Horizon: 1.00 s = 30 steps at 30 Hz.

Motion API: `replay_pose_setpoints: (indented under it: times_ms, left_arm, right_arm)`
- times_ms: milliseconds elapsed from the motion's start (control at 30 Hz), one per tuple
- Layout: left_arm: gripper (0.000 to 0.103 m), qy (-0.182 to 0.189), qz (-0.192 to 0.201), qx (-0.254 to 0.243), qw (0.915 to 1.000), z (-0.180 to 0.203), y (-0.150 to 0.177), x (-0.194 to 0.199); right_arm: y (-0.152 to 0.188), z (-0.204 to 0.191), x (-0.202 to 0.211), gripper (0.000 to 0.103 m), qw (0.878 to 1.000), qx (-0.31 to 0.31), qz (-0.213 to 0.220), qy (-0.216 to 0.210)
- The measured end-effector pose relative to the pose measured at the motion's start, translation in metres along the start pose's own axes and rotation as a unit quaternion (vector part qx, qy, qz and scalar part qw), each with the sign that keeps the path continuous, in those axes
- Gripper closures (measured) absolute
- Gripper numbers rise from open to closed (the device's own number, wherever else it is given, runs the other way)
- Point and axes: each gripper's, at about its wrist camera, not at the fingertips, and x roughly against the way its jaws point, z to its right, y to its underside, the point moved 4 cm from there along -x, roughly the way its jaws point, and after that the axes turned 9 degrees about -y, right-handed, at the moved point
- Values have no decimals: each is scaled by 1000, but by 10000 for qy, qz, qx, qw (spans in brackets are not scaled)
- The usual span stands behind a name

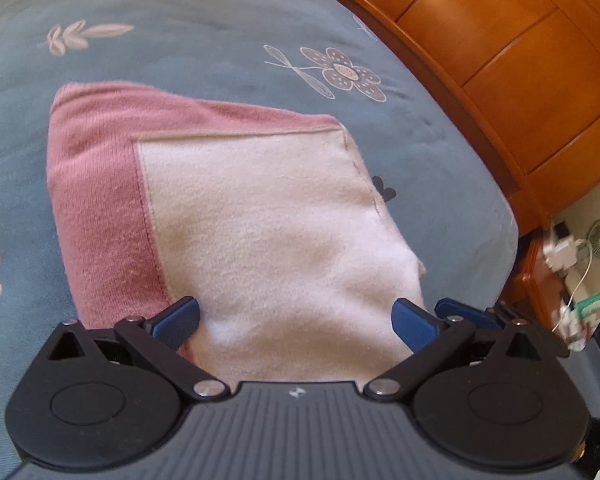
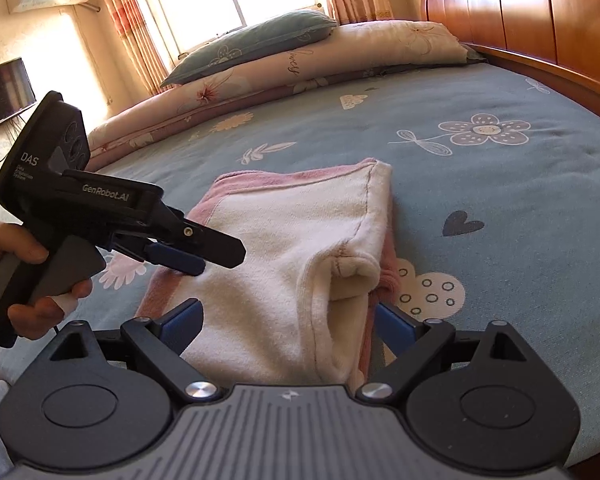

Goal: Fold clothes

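A folded garment (image 1: 260, 220), pink outside with a cream fleece lining turned up, lies on the blue flowered bedsheet (image 1: 180, 40). My left gripper (image 1: 296, 320) stands open, its blue fingers (image 1: 178, 320) spread wide over the near edge of the cream fabric. In the right wrist view the same garment (image 2: 292, 232) sits in the middle of the bed, with a rolled cuff at its right side. My right gripper (image 2: 288, 320) is open too, with its fingers on either side of the near end. The left gripper (image 2: 198, 258), held by a hand (image 2: 24, 280), hovers over the garment's left edge.
A wooden headboard (image 2: 540, 12) runs along the right. Pillows (image 2: 260, 40) and a rolled quilt (image 2: 220, 92) lie at the bed's far side below a bright window. A nightstand (image 1: 540, 276) with small items and cables stands beside the bed. The bedsheet (image 2: 500, 200) stretches to the right.
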Motion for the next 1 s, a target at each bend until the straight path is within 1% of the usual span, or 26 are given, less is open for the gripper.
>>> replay_pose_setpoints:
  times_ms: [33, 133, 233, 367, 467, 533, 600, 667, 733, 800, 833, 933, 1000]
  left_arm:
    - [2, -32, 55, 14, 10000, 1, -1, 6]
    - [2, -159, 517, 63, 9985, -5, -9, 32]
    - [1, -317, 734, 376, 9961, -25, -14, 47]
    - [1, -373, 643, 951, 9927, -60, -9, 44]
    - [1, -80, 501, 1328, 9898, -79, -1, 33]
    - [1, 70, 437, 1504, 9876, -88, 3, 25]
    - [1, 190, 371, 1648, 9854, -95, 6, 15]
    - [1, 402, 229, 1813, 9823, -102, 7, 3]
    - [1, 542, 92, 1927, 9797, -107, 7, -7]
    - [1, 592, 72, 1950, 9790, -110, 6, -13]
    - [1, 632, 86, 1951, 9787, -110, 4, -14]
    - [1, 705, 104, 1988, 9774, -112, -1, -20]
    - [1, 737, 125, 1973, 9775, -113, -4, -23]
  right_arm:
    - [0, 1, 2, 8, 10000, -25, 27, 5]
    - [0, 5, 6, 8, 9998, -143, 111, 17]
    - [0, 13, 8, 8, 9991, -389, 182, -32]
    - [-1, 23, 6, 7, 9965, -796, 204, -151]
    - [-4, 33, 5, 6, 9934, -1088, 239, -287]
    - [-7, 43, 4, 5, 9889, -1399, 281, -423]
    - [-10, 55, 2, 5, 9814, -1788, 335, -613]
    - [-12, 70, -3, 5, 9719, -2166, 347, -855]
    - [-15, 84, -12, 5, 9627, -2488, 303, -1022]
    - [-17, 98, -23, 5, 9557, -2713, 200, -1128]
    - [-20, 103, -29, 5, 9535, -2782, 140, -1151]
    - [-29, 119, -51, 5, 9528, -2840, -104, -1066]
    - [-36, 125, -65, 4, 9495, -2897, -277, -1173]
